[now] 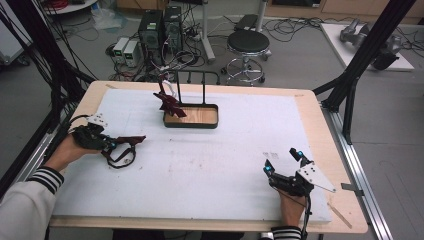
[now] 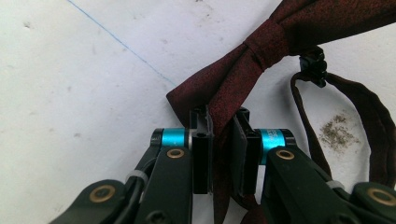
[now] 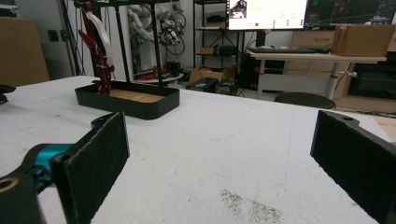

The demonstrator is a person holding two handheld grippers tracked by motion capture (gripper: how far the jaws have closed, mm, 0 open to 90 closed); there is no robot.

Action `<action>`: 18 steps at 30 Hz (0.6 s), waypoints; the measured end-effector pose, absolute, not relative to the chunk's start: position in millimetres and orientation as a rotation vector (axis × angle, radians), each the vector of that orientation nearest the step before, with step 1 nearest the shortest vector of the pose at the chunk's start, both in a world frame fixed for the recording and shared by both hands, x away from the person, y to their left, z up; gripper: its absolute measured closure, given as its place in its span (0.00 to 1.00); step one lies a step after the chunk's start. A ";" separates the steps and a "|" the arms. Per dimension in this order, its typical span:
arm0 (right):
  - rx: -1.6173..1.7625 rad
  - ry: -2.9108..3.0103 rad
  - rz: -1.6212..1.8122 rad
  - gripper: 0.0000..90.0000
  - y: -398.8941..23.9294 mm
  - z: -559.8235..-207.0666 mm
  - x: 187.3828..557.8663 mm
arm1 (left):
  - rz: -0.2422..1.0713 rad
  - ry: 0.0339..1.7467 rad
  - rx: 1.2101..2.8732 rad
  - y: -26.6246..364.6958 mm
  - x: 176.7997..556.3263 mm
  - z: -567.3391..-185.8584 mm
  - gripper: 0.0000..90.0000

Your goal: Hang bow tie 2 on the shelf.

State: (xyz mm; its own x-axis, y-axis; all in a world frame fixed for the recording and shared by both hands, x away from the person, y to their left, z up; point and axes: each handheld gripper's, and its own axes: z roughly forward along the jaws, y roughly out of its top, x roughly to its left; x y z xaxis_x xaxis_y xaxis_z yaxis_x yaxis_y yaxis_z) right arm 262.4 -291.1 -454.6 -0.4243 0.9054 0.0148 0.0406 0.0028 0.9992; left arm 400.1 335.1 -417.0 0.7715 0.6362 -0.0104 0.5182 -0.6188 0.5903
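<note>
Bow tie (image 2: 261,51), tip between jaws

My right gripper (image 3: 219,154): jaws wide apart, nothing between them.
Tray (image 3: 135,103): on the white bench (image 3: 243,140), at my 11 o'clock.

Bow ties I count: two, one (image 1: 129,140) on the surface, one (image 1: 170,104) hanging on the stand
Trays: one (image 1: 210,121)
Tools I'm running: two (image 1: 111,144) (image 1: 283,160)
</note>
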 end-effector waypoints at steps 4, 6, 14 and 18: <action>1.004 1.554 1.512 0.04 -291.1 -454.6 262.4 | 0.275 0.871 2.378 334.9 399.6 -415.8 0.90; 1.004 1.554 1.511 0.04 -291.1 -454.6 262.4 | 0.280 0.876 2.373 334.2 399.0 -415.3 0.90; 1.004 1.555 1.511 0.04 -291.3 -454.6 262.2 | 0.309 0.891 2.274 330.4 392.9 -404.6 0.92; 1.008 1.553 1.514 0.04 -291.2 -454.7 262.0 | 0.304 0.900 2.213 327.0 390.4 -399.0 0.92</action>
